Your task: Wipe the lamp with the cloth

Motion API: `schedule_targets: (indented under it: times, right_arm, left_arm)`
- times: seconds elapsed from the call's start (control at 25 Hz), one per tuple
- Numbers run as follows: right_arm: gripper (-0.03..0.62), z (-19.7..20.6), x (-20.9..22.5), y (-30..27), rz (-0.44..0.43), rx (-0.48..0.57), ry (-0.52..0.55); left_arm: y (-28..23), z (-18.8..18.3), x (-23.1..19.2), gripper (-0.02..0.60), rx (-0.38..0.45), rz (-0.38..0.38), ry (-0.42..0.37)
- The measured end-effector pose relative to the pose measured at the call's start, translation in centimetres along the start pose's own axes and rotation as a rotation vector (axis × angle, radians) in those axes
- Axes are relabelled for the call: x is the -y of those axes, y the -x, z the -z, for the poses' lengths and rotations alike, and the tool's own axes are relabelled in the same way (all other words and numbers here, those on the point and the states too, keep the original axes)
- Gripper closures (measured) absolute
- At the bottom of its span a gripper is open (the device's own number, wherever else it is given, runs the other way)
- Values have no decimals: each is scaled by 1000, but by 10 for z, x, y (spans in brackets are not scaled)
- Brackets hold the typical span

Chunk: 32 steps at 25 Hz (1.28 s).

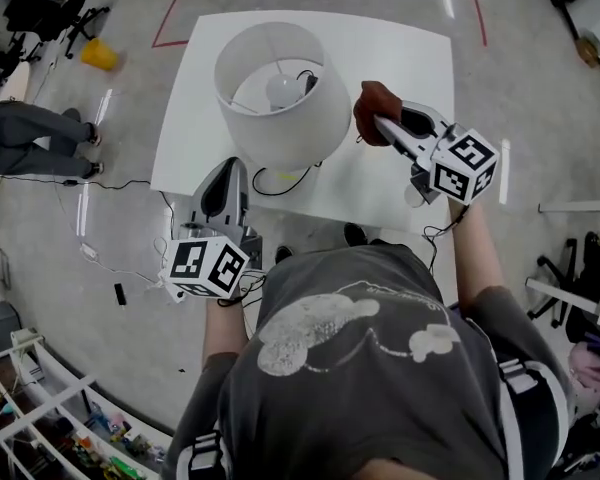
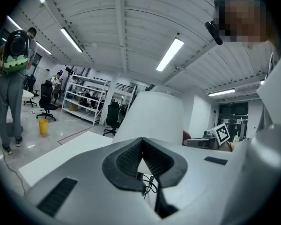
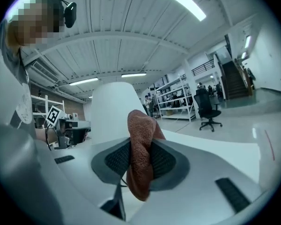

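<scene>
A white lamp (image 1: 270,93) with a wide shade stands on the white table (image 1: 400,48), its bulb visible inside. My right gripper (image 1: 380,120) is shut on a rust-brown cloth (image 1: 373,110), held just to the right of the shade and close to it. In the right gripper view the cloth (image 3: 141,158) hangs pinched between the jaws with the shade (image 3: 111,114) behind it. My left gripper (image 1: 223,183) sits at the table's near edge, below the shade, shut with nothing in it. In the left gripper view, the shade (image 2: 152,118) rises straight ahead.
A black cord (image 1: 280,180) loops on the table by the lamp's base. A person (image 1: 40,138) stands on the floor at the left, near a yellow bin (image 1: 100,55). Shelves and office chairs fill the room behind.
</scene>
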State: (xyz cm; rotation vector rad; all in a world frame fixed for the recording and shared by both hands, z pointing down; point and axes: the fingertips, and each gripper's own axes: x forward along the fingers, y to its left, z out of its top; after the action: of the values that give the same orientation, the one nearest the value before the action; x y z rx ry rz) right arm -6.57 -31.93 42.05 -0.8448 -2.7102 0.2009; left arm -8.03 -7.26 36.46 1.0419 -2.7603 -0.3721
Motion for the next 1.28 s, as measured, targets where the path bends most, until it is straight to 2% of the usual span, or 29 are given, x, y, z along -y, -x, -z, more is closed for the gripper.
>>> schedule_targets:
  times: [0.2, 0.32, 0.52, 0.64, 0.76, 1.08, 1.28]
  right_arm:
    - [499, -59, -29, 23, 58, 130, 93]
    - [499, -96, -56, 28, 62, 204, 142]
    - [499, -128, -100, 13, 37, 236, 234]
    - [499, -118, -113, -1, 72, 193, 280]
    - [497, -101, -116, -9, 113, 158, 271]
    - [499, -28, -113, -16, 217, 30, 139]
    - [497, 5, -112, -22, 276, 24, 9]
  left_arm:
    - [3, -9, -8, 574, 11, 64, 10]
    - [3, -17, -12, 574, 16, 110, 9]
    - [-1, -29, -12, 574, 17, 195, 6]
    - [-4, -31, -7, 574, 9, 254, 8]
    - [-7, -31, -6, 574, -11, 296, 10]
    - [-2, -23, -12, 574, -54, 383, 34]
    - [4, -20, -23, 574, -94, 408, 44]
